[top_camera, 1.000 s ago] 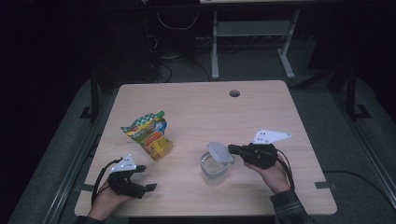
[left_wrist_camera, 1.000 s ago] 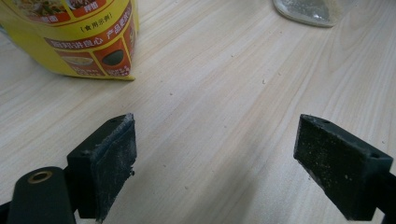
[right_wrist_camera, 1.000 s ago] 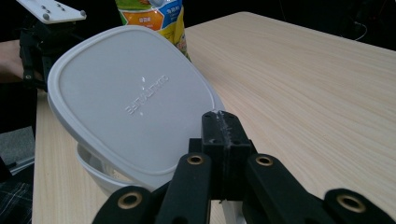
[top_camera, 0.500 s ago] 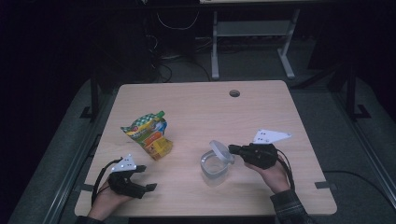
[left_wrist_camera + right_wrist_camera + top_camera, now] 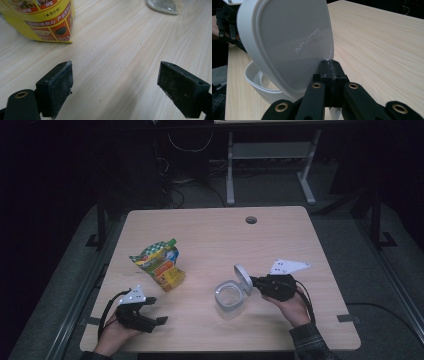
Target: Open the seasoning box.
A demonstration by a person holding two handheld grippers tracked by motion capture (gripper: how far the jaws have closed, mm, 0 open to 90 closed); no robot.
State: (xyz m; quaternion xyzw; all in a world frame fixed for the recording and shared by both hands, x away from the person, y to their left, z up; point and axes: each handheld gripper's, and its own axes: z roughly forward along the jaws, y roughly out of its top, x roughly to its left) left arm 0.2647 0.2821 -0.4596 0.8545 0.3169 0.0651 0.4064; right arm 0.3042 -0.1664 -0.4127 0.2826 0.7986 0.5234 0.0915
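1. A white lid (image 5: 243, 279), hinged open and standing nearly upright, rises from the far right edge of a small clear container (image 5: 229, 298) that sits on the wooden table (image 5: 210, 227), right of centre and toward the person's side.
2. The right gripper (image 5: 254, 281) pinches the lid's edge; in the right gripper view its two black jaws are pressed together on a thin tab at the rim of the lid (image 5: 287, 47), with the container's white rim (image 5: 259, 86) showing below and behind it.
3. The container looks empty, though the dim high view makes that hard to confirm.
4. A yellow and green snack pouch (image 5: 159, 265) lies on the table to the left of the container, well apart from it.
5. The left gripper (image 5: 161, 311) rests low at the table's near left corner, its jaws spread wide with bare tabletop between them; in the left gripper view the pouch's yellow bottom corner (image 5: 42, 22) lies just ahead of the left gripper's fingertips (image 5: 58, 83)
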